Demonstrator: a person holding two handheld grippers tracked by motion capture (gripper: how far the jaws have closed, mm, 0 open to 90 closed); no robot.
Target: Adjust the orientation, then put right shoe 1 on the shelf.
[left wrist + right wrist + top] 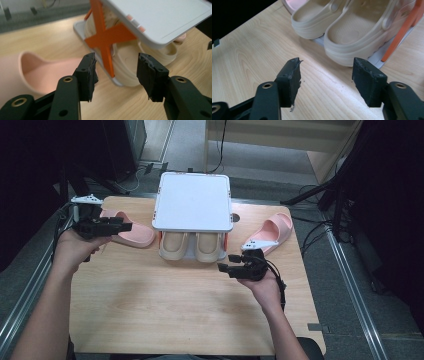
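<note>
Jaws apart on both, nothing held; left gripper (107, 226) up by the pink slipper (131, 231) on the left, aimed at the small rack (192, 202); right gripper (241, 265) low before the two beige shoes (192, 246), already tucked under the white shelf; other pink slipper (276, 231) off to the right; likely waiting for a spot on the rack too.

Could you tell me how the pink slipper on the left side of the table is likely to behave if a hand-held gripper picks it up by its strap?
The pink slipper looks like one-piece moulded foam, so it is probably light. Its broad arched strap seems thick and would likely flex rather than flop. The matte surface should give the open left hand-held gripper fair grip, though the slipper may tilt and hang from the strap.
</note>
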